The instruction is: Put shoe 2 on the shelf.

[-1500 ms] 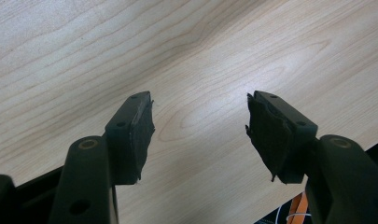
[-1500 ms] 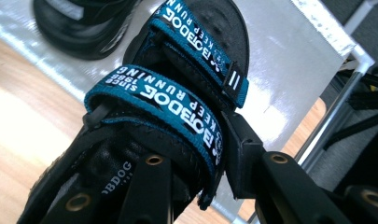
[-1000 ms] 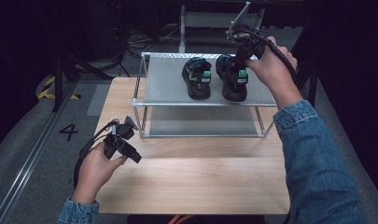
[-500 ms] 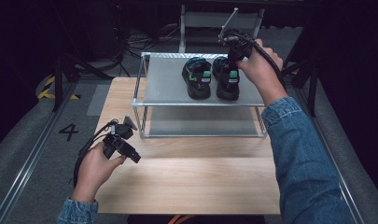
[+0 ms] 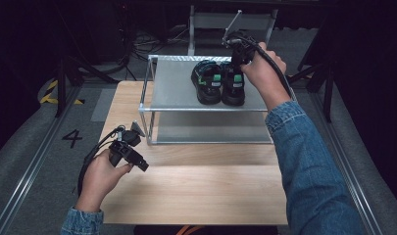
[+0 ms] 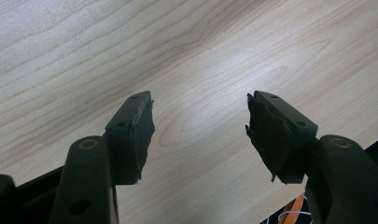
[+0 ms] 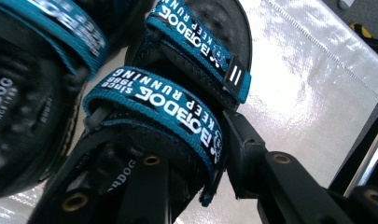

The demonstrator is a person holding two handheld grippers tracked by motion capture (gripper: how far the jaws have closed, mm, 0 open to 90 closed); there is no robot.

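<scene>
Two black sandals with teal straps stand side by side on the top shelf [image 5: 174, 90] of a metal rack. My right gripper [image 5: 238, 62] reaches down onto the right sandal [image 5: 233, 89]. In the right gripper view, one jaw is inside the right sandal [image 7: 177, 107] under its strap and the other is against its outer side; the gripper [image 7: 196, 163] is shut on it. The left sandal [image 5: 208, 83] [image 7: 32, 93] touches it. Low over the wooden table [image 6: 200, 56], my left gripper [image 5: 137, 159] [image 6: 200, 130] stands open with nothing between its jaws.
The rack's lower shelf [image 5: 210, 128] is bare, and its posts stand on the far half of the table [image 5: 201, 191]. Black cables trail from both grippers. A taped floor mark and dark equipment lie to the left and behind.
My right hand has moved left and down with the right sandal, bringing it close against the left sandal on the top shelf. The left hand has stayed still.
</scene>
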